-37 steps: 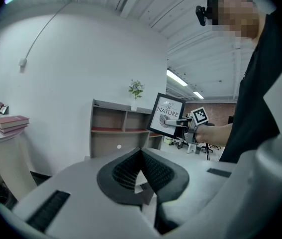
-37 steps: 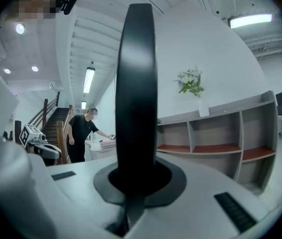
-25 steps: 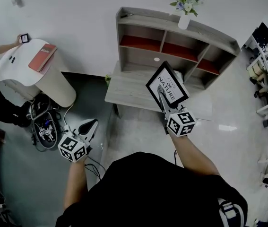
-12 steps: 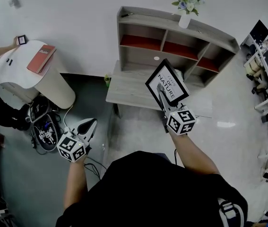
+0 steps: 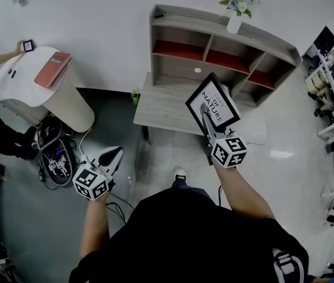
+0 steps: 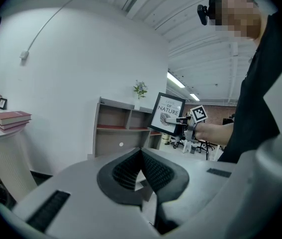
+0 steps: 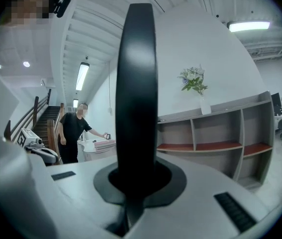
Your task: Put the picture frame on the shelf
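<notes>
1. Shoe tip (image 5: 180,173) now shows below the shelf unit's low ledge (image 5: 158,114), and it was absent a second ago. The person looks to be stepping toward the shelf (image 5: 214,25), while both hands sit about where they were.
2. Right gripper (image 5: 205,114) is clamped on the picture frame (image 5: 212,104), pinching its lower edge. The white print with "NATURE" lettering faces up toward the head camera.
3. In the right gripper view the frame (image 7: 137,93) is edge-on, a dark bar rising straight from the pressed jaws, so its long axis runs up and away from the grip.
4. Frame is in the air over the ledge's right end, in front of the cubbies with red floors, and touches no board.
5. Left gripper (image 5: 115,154) has its ribbed pads pressed together with nothing between them. It hangs low, off the ledge's left edge and well apart from the frame.
6. Key relation: the shelf (image 7: 215,114) lies ahead of the right gripper and slightly to its right. The right hand is clearly nearer, so it likely does the placing alone.
7. Top board carries a vase of flowers (image 5: 235,16) near its right end — the left stretch is bare.
8. Off to the left a round white stand (image 5: 66,108) carries a red book (image 5: 52,69), and another person's arm reaches over it.
</notes>
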`<state>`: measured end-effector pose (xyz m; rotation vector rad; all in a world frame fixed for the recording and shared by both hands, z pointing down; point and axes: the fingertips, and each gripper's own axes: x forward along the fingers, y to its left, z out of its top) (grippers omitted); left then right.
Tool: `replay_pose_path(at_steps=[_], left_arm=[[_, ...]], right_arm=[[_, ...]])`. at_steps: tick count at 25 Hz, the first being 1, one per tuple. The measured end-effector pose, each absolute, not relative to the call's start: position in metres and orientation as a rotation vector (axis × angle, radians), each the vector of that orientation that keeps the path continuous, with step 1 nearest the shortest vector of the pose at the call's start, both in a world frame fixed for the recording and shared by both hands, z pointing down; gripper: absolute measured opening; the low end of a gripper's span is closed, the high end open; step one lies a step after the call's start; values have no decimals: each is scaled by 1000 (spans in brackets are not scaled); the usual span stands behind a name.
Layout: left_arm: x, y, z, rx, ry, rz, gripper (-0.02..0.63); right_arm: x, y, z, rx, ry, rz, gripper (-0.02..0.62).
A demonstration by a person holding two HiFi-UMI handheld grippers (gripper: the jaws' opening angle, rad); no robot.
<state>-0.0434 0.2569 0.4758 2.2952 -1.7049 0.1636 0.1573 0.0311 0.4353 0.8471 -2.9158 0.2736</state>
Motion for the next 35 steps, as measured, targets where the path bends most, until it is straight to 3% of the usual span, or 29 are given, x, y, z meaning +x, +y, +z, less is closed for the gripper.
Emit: replay_pose_path(at_steps=[35], left_arm=[[-73, 185, 481, 2237, -1753, 181, 20]], right_arm=[[123, -57, 470, 811, -2874, 341, 23]])
